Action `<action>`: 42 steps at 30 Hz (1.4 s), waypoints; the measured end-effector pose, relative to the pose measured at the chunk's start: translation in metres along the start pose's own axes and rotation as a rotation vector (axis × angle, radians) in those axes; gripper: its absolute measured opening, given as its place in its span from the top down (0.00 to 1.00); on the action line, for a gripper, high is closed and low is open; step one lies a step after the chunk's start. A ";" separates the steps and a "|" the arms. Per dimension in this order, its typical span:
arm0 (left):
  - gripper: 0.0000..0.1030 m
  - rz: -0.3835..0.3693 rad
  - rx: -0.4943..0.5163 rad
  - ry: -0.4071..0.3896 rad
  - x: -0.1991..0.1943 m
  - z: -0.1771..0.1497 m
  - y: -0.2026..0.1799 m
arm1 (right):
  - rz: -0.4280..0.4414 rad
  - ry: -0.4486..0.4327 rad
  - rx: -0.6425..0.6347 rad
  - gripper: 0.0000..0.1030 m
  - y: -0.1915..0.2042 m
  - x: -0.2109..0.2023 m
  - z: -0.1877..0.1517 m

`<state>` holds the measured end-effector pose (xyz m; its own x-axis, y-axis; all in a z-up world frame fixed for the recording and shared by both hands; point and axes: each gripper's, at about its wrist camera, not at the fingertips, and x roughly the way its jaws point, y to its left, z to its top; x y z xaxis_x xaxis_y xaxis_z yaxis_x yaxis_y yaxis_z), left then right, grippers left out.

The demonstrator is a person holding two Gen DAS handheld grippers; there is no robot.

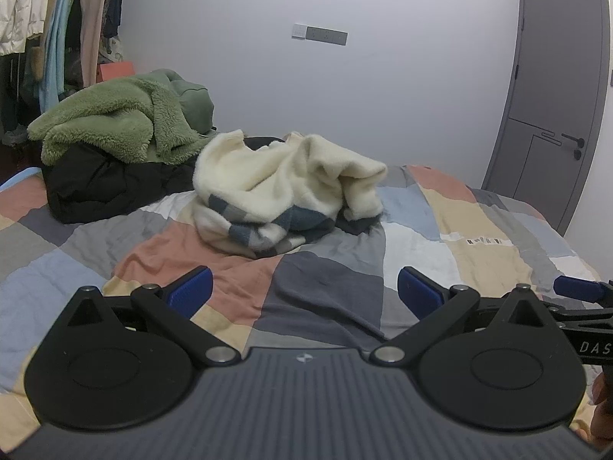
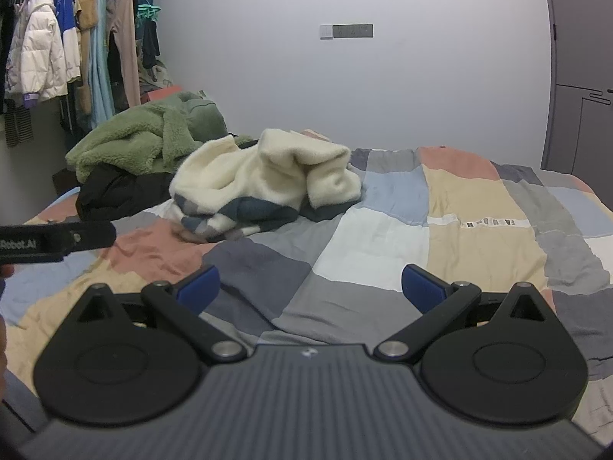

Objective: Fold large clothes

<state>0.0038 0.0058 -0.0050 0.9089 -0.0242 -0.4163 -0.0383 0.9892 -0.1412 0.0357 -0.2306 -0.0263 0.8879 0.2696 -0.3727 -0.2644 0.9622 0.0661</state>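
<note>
- The left gripper (image 1: 304, 291) hangs over the patchwork bedspread (image 1: 325, 299) with its jaws spread wide and nothing between the blue pads (image 1: 191, 291); it tilts slightly down toward the bed.
- The right gripper (image 2: 310, 287) is in the same state: jaws fully apart, empty, over the bedspread, just beside the left one.
- Taking the cream fleece garment (image 1: 283, 188) as the landmark: both grippers sit on the near side of it, well apart from it, with bare bedspread between. Neither touches it.
- The garment lies in a crumpled heap near the middle of the bed, its blue-and-grey checked outer side showing at the bottom edge.
- Behind and left of it rests a green fleece (image 1: 111, 122) on top of a black garment (image 1: 103, 184), also bunched.
- Judged from this, folding has not begun: nothing is spread flat, and no folded piece is visible. Reaching, spreading and every fold remain.
- Further behind the heap, a rack of hanging clothes (image 2: 57, 50) stands at the far left.
</note>
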 end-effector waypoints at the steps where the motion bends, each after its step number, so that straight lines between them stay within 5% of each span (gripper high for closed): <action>1: 0.00 0.000 -0.001 0.000 0.000 0.000 0.000 | 0.005 -0.004 0.007 0.00 -0.001 0.000 0.001; 13: 0.00 0.012 -0.007 -0.005 0.002 -0.002 0.003 | 0.038 -0.072 0.073 0.00 -0.003 0.003 -0.005; 42: 0.00 -0.020 -0.034 0.008 0.023 -0.007 0.014 | 0.006 -0.058 0.005 0.00 0.002 0.015 -0.008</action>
<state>0.0217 0.0184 -0.0228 0.9062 -0.0451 -0.4204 -0.0343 0.9832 -0.1795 0.0457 -0.2252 -0.0389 0.9067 0.2768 -0.3183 -0.2677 0.9607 0.0731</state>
